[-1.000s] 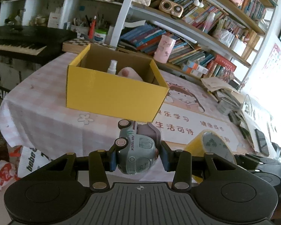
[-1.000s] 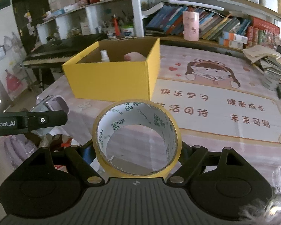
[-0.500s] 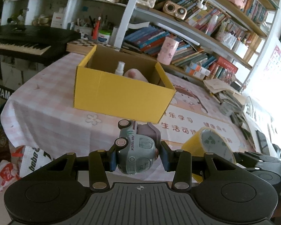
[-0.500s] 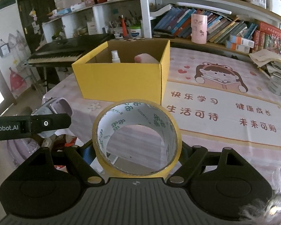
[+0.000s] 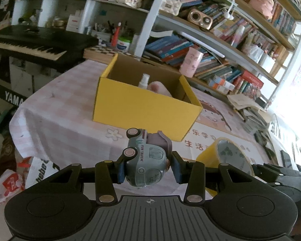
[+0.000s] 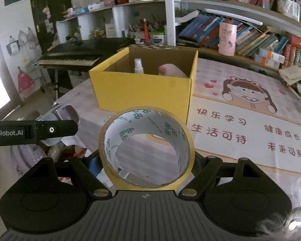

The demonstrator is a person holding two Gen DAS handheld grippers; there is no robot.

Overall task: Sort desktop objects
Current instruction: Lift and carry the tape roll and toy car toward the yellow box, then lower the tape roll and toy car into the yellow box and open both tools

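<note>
My left gripper (image 5: pixel 148 169) is shut on a small grey-blue toy truck (image 5: pixel 147 161), held above the table's near edge. My right gripper (image 6: pixel 147 160) is shut on a yellow roll of tape (image 6: pixel 146 147), which also shows in the left wrist view (image 5: pixel 228 156). An open yellow cardboard box (image 5: pixel 144 108) stands ahead on the table, also in the right wrist view (image 6: pixel 144 90). It holds a white spray bottle (image 6: pixel 138 66) and a pink rounded object (image 6: pixel 170 71). The left gripper and truck show at the left of the right wrist view (image 6: pixel 58 118).
The table has a pink checked cloth (image 5: pixel 66 110) and a cartoon mat with Chinese writing (image 6: pixel 244 124). A pink cup (image 6: pixel 227 39) and bookshelves stand behind the box. A black keyboard (image 5: pixel 30 42) is at the left. Stacked papers (image 5: pixel 246 104) lie at the right.
Both grippers have pulled back and up a little from the box, which now looks smaller and farther. Both keep their hold on the truck and the tape.
</note>
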